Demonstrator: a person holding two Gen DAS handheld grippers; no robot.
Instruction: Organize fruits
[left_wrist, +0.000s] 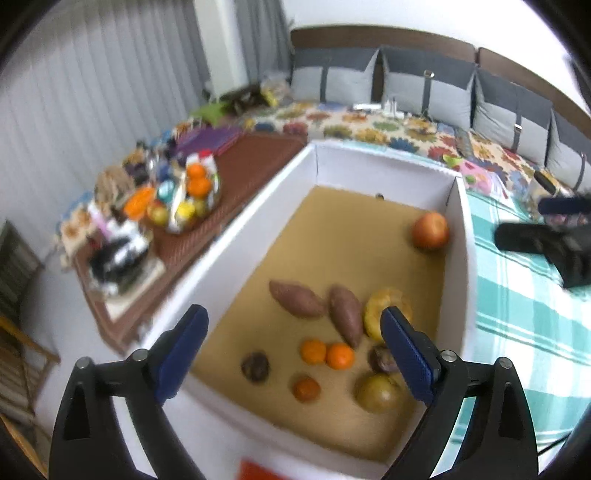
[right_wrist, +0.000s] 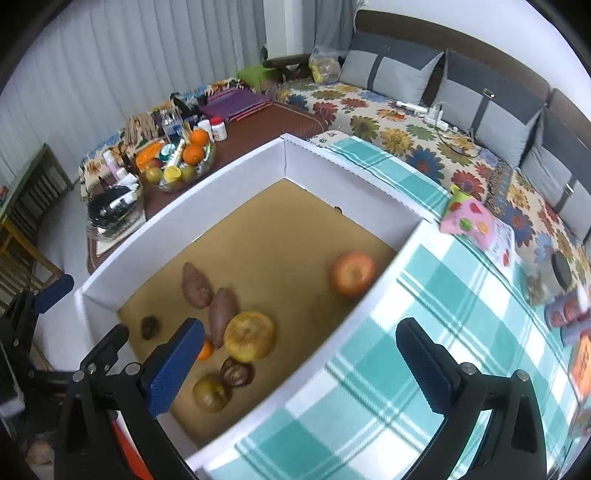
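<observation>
A white cardboard box (left_wrist: 460, 236) with a brown floor holds the produce. Inside lie two sweet potatoes (left_wrist: 297, 298), a yellow round fruit (left_wrist: 384, 308), two small oranges (left_wrist: 327, 352), a red apple (left_wrist: 430, 230) at the far right corner, a greenish fruit (left_wrist: 378, 392), a dark fruit (left_wrist: 255, 366) and a small red one (left_wrist: 306, 389). My left gripper (left_wrist: 295, 350) is open and empty above the box's near end. My right gripper (right_wrist: 299, 365) is open and empty over the box's right wall (right_wrist: 369, 295). The apple (right_wrist: 352, 273) and yellow fruit (right_wrist: 249, 336) also show in the right wrist view.
The box sits on a teal plaid cloth (right_wrist: 443, 350). A glass bowl of oranges and bottles (right_wrist: 181, 158) stands on a brown mat at the left. A pink packet (right_wrist: 476, 225) and cans (right_wrist: 569, 314) lie right of the box. A cushioned sofa (right_wrist: 406, 74) runs behind.
</observation>
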